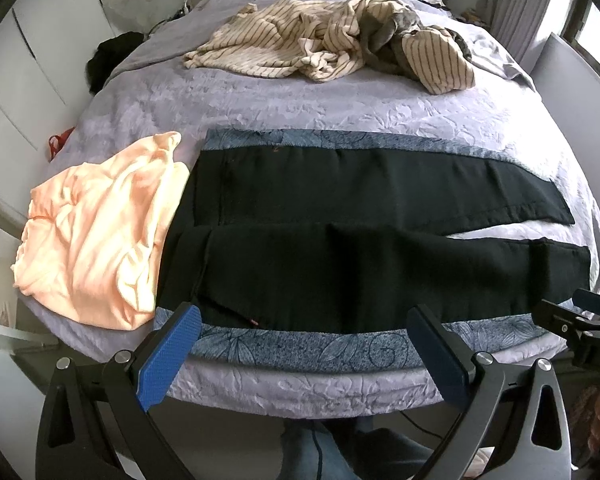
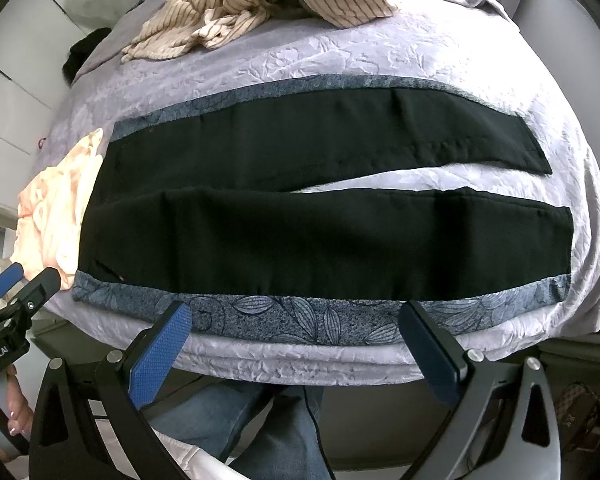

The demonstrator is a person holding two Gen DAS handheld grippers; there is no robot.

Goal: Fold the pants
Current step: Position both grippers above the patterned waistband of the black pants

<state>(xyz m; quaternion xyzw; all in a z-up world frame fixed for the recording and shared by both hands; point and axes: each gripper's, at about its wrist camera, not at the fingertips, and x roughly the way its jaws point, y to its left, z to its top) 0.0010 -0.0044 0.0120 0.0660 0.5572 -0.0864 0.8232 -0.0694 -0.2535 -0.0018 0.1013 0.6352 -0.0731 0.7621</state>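
Black pants [image 1: 340,240] [image 2: 300,208] lie flat across a blue patterned mat [image 1: 300,346] [image 2: 300,316] on the bed, waist at the left, both legs stretched to the right with a narrow gap between them. My left gripper [image 1: 304,320] hovers open just off the bed's near edge, below the waist end and nearer leg. My right gripper [image 2: 296,314] also stands open at the near edge, in front of the nearer leg. Nothing sits between either pair of blue pads [image 1: 168,360] [image 2: 160,356]. Each gripper shows at the other view's edge.
A peach garment [image 1: 100,232] [image 2: 56,216] lies crumpled left of the waist. A striped cream pile [image 1: 332,44] [image 2: 260,0] sits at the far side of the lavender bedspread [image 1: 300,100]. White cabinets [image 1: 20,80] stand left. A person's jeans [image 2: 276,420] show below the bed edge.
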